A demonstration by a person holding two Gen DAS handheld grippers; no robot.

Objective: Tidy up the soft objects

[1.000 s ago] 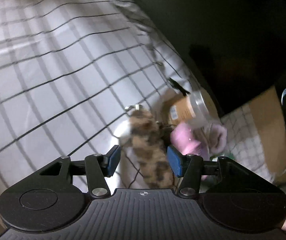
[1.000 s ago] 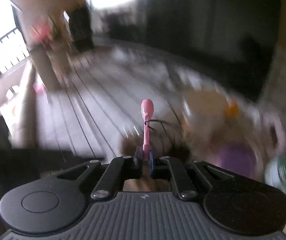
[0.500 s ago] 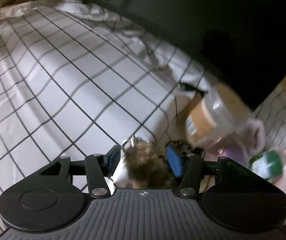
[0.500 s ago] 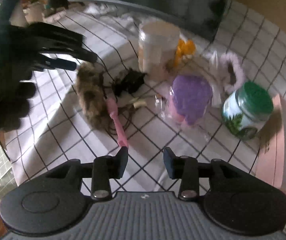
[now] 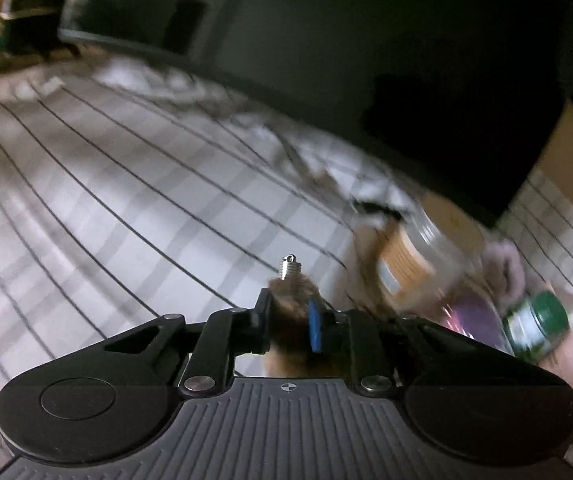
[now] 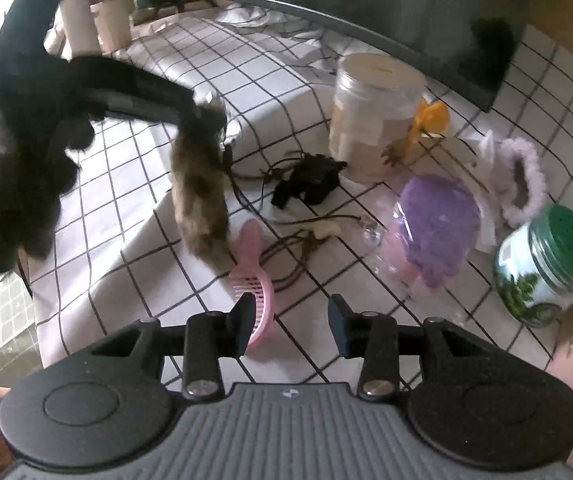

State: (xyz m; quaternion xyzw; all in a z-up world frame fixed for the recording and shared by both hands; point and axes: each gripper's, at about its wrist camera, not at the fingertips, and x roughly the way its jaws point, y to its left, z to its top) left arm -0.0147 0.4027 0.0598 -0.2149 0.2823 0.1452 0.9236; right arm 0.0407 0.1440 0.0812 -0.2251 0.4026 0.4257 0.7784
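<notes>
One mottled brown fur tail (image 6: 200,196) hangs clamped in left tool (image 5: 290,320); right tool (image 6: 291,328) gapes.

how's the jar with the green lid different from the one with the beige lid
The green-lidded jar is squat and rounded with a leafy green print, and it leans to one side. The beige-lidded jar is taller, straighter and upright, with a plain tan label. The green lid has small holes; the beige lid looks smooth. The green-lidded jar sits nearer the right gripper, the beige-lidded one farther back. Both have clear walls and rest on the checked cloth.
</notes>
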